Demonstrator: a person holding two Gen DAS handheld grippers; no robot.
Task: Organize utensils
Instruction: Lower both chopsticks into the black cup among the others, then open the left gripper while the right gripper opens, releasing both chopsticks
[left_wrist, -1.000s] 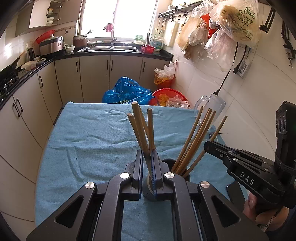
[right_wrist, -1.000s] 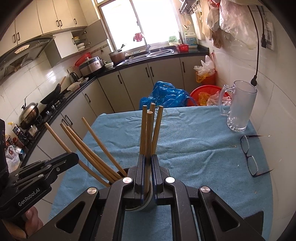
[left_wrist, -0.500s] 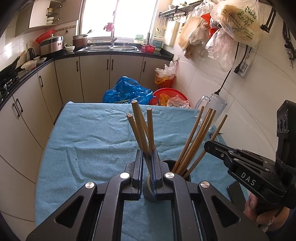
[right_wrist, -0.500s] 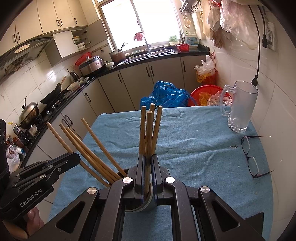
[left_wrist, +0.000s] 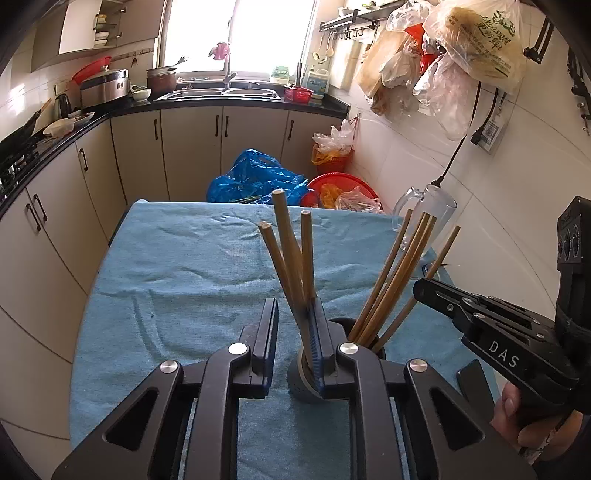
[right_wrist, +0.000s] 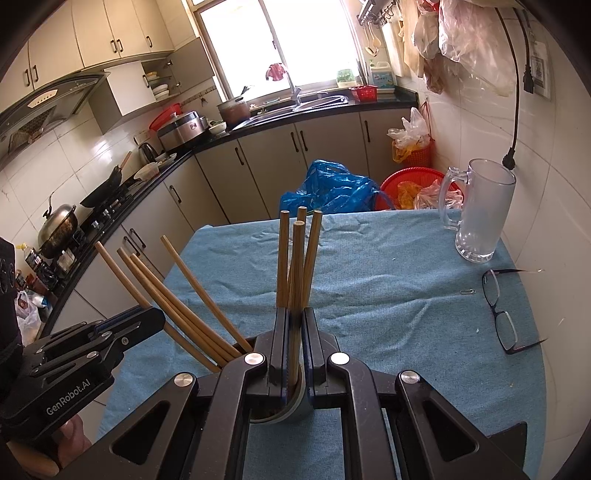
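Observation:
In the left wrist view my left gripper (left_wrist: 293, 325) stands open over a grey holder cup (left_wrist: 301, 384). A few wooden chopsticks (left_wrist: 291, 251) lean against its right finger (left_wrist: 321, 339) with their lower ends in the cup. A dark cup (left_wrist: 364, 332) to the right holds several more chopsticks (left_wrist: 402, 273). My right gripper (left_wrist: 419, 286) comes in from the right beside that cup. In the right wrist view my right gripper (right_wrist: 293, 325) is shut on a bundle of chopsticks (right_wrist: 295, 258) over a grey cup (right_wrist: 291, 406). Several chopsticks (right_wrist: 166, 295) lean left, and my left gripper (right_wrist: 157, 317) is beside them.
A blue cloth (right_wrist: 388, 295) covers the table. A glass mug (right_wrist: 480, 210) stands at the far right corner, and black glasses (right_wrist: 502, 310) lie near the right edge with a paper clip (right_wrist: 468, 291). Beyond the table are a blue bag (left_wrist: 255, 181), a red basin (left_wrist: 340, 188) and cabinets.
My left gripper has opened: its left finger has swung away and the chopsticks now lean on the right finger, fanned out. My right gripper stays shut on its bundle.

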